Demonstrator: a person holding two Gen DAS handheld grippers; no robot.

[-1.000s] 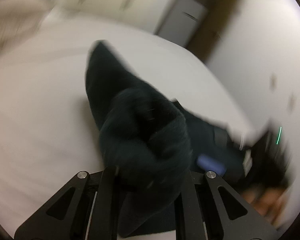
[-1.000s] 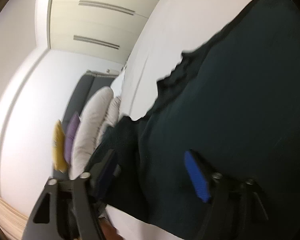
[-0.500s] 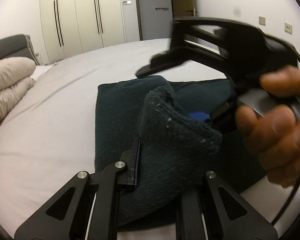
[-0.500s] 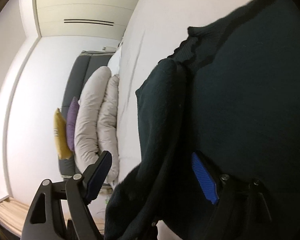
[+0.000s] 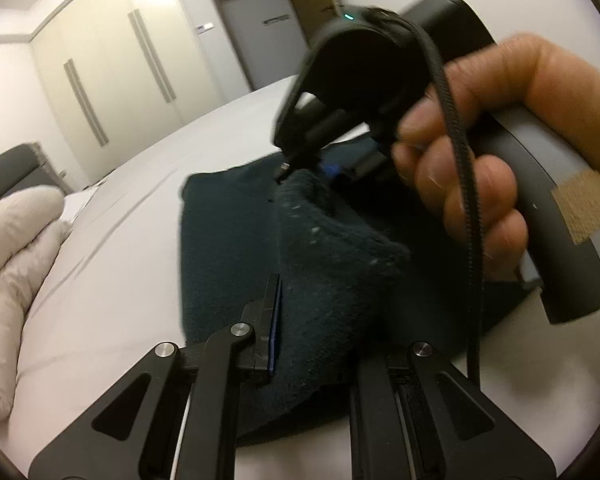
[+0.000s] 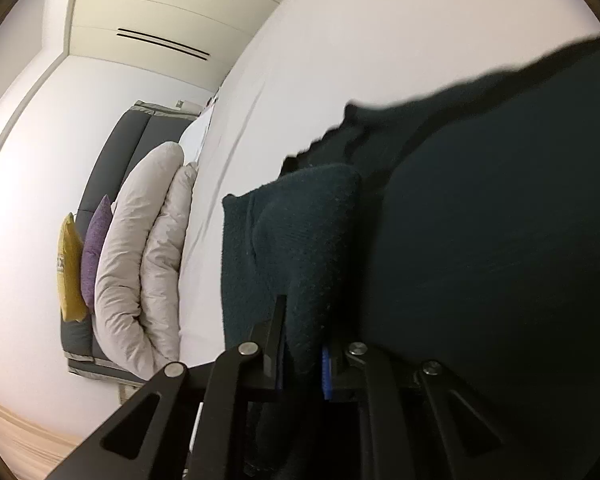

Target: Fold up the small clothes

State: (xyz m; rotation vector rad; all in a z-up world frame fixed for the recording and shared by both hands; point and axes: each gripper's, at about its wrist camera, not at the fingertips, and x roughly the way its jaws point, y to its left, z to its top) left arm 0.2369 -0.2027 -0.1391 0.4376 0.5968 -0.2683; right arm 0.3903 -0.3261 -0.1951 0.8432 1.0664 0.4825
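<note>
- A bedroom: a white bed (image 5: 112,248) carries the work, with cream wardrobes (image 5: 112,76) behind, a rolled duvet (image 6: 140,264) at the headboard end and two cushions, yellow (image 6: 69,268) and purple (image 6: 94,248), beside it
- The cloth (image 5: 220,240), dark teal and knitted, lies spread on the bed, its far-left corner flat and square to the sheet; part of it is lifted off the bed into a raised fold (image 5: 332,264)
- The left gripper (image 5: 312,344) has its jaws narrow, clamped on the near end of that fold, which bulges up and forward out of them
- The right gripper (image 6: 304,356) has its jaws closing, with a ridge of the same cloth between the blue pads; in the right wrist view the pads look to be pressing on it already
- In the left wrist view the right hand (image 5: 484,168) and its gripper sit at the far end of the fold, so both hold one ridge from opposite ends
- My reading: the fold's long axis runs from the left jaws away to the right jaws, and the flat part of the cloth lies to the left of that line; the coming move probably turns on carrying the ridge sideways over that flat part, both hands level
- The risk is the bulky fold slipping from the narrower left grip
</note>
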